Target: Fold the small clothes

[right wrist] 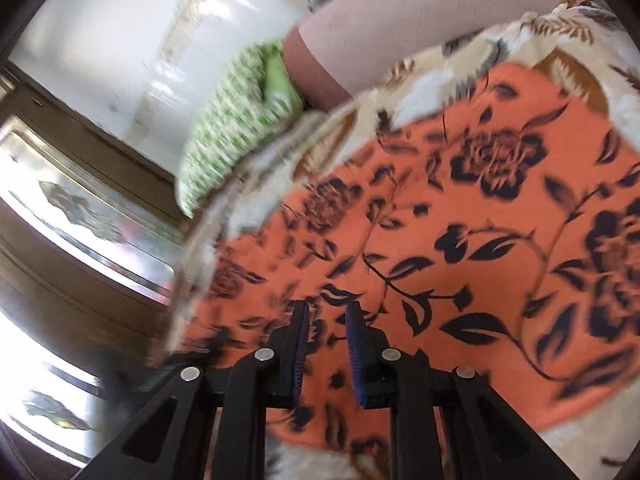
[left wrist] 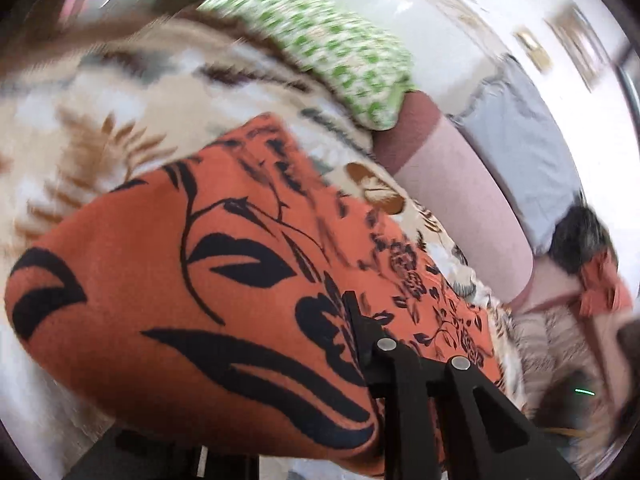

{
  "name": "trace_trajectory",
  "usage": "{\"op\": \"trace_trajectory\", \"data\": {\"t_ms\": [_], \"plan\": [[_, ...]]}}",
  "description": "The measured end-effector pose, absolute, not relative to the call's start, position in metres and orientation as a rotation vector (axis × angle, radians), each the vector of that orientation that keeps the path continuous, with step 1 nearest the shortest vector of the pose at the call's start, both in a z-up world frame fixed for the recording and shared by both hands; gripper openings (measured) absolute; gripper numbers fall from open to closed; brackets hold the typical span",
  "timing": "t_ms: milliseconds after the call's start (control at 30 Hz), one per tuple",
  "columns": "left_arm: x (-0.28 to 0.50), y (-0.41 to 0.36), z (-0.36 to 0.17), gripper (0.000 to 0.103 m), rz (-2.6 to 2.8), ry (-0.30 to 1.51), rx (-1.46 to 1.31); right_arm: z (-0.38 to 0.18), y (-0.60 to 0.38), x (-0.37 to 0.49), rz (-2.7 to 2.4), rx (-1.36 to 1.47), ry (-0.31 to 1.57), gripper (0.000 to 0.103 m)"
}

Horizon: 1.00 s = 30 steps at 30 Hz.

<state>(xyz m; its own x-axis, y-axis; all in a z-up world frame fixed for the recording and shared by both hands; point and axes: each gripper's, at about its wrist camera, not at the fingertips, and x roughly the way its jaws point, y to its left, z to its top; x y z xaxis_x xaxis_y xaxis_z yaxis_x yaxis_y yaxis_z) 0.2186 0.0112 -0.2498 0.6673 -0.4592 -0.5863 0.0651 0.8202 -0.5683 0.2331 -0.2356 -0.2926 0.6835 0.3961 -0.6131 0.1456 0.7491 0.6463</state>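
An orange garment with a black floral print [left wrist: 224, 248] lies on a cream leaf-patterned bedspread [left wrist: 92, 132]. In the left wrist view a fold of it drapes over the left side of my left gripper [left wrist: 352, 312]; only the right finger [left wrist: 352, 320] shows, so the cloth appears pinched. In the right wrist view the garment [right wrist: 460, 248] lies spread flat. My right gripper [right wrist: 328, 320] hovers just above its near-left part, jaws slightly apart with nothing between them.
A green-and-white patterned pillow [left wrist: 320, 44] [right wrist: 232, 128] lies at the head of the bed beside a pink-and-brown headboard [left wrist: 460, 184]. A grey pillow [left wrist: 520, 140] and a white wall are behind. A wardrobe with mirrored doors [right wrist: 80, 208] stands left.
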Motion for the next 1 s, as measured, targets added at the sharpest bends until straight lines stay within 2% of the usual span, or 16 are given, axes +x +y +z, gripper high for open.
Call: {"op": "trace_trajectory", "data": {"t_ms": [67,100,167,200,467,567,667,800,833,867,933,1000], "plan": [[0.215,-0.003,-0.232,0.019,-0.339,0.746,-0.432,-0.331,-0.232,0.241,0.145,0.766,0.928,0.011],[0.213,-0.010,-0.223,0.019,-0.352,0.726,-0.384,-0.332,-0.241,0.236,0.162,0.823,0.896,0.011],[0.210,-0.022,-0.208,0.019,-0.377,0.683,-0.321,-0.332,-0.253,0.234,0.204,0.912,0.958,0.012],[0.207,-0.030,-0.199,0.019,-0.391,0.661,-0.283,-0.331,-0.262,0.231,0.220,0.958,0.965,0.015],[0.192,-0.134,-0.145,0.019,-0.533,0.609,-0.017,-0.301,-0.366,0.179,0.107,1.143,0.714,0.016],[0.187,-0.185,-0.146,0.019,-0.585,0.639,0.057,-0.296,-0.414,0.150,0.015,1.192,0.608,0.016],[0.179,-0.250,-0.170,0.021,-0.630,0.698,0.153,-0.301,-0.460,0.116,-0.076,1.258,0.514,0.016],[0.176,-0.311,-0.233,0.042,-0.671,0.902,0.237,-0.305,-0.501,0.091,-0.175,1.286,0.467,0.016],[0.172,-0.314,-0.240,0.044,-0.661,0.910,0.264,-0.304,-0.507,0.089,-0.183,1.288,0.466,0.016],[0.167,-0.312,-0.240,0.047,-0.667,0.889,0.275,-0.305,-0.512,0.086,-0.190,1.289,0.468,0.016],[0.157,-0.298,-0.227,0.068,-0.769,0.855,0.253,-0.306,-0.513,0.089,-0.176,1.300,0.477,0.016],[0.148,-0.272,-0.208,0.073,-0.884,0.827,0.190,-0.306,-0.511,0.094,-0.148,1.307,0.481,0.016]]}}
